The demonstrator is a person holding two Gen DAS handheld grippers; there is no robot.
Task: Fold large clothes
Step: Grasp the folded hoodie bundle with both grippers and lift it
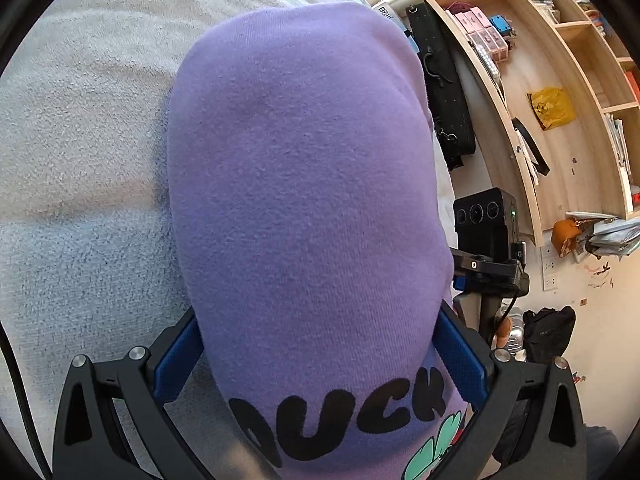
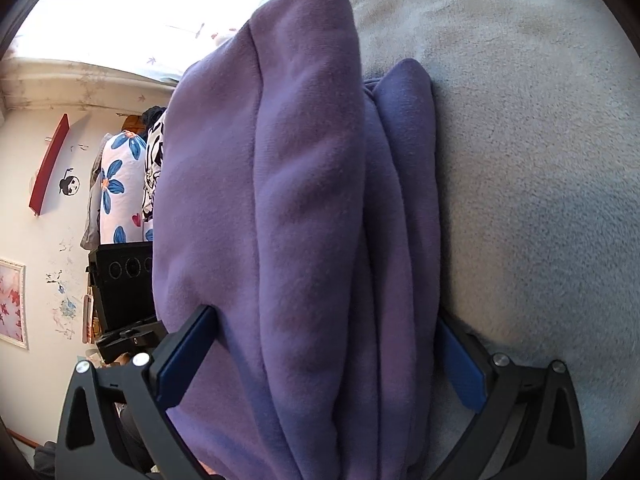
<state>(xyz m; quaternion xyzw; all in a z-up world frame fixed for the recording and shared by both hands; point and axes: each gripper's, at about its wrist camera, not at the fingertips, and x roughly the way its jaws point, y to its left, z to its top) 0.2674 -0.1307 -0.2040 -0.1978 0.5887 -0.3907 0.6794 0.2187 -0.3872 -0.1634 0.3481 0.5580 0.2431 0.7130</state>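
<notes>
A purple sweatshirt [image 1: 304,184], folded into a thick bundle, is held between both claws above a grey fleece blanket [image 1: 80,140] that fills the left of the left wrist view and the right of the right wrist view. The left claw [image 1: 318,354] is pinched on the sweatshirt at the end printed with black letters, its blue pads [image 1: 180,354] pressed against both sides of the cloth at the bottom of the frame. The right claw [image 2: 328,354] is likewise clamped across several stacked layers, which run up the centre of its frame as long vertical folds. A shelf unit [image 1: 560,92] is seen at the upper right of the left view. The fold is judged to be nearly done, with only setting down left. Because so much thickness is gripped and only the outer layers are touched by the pads, the inner layers could slide out and the bundle could open. If one claw were released before the other, or the two were drawn apart, the stack could be skewed or dropped crookedly on the blanket.
</notes>
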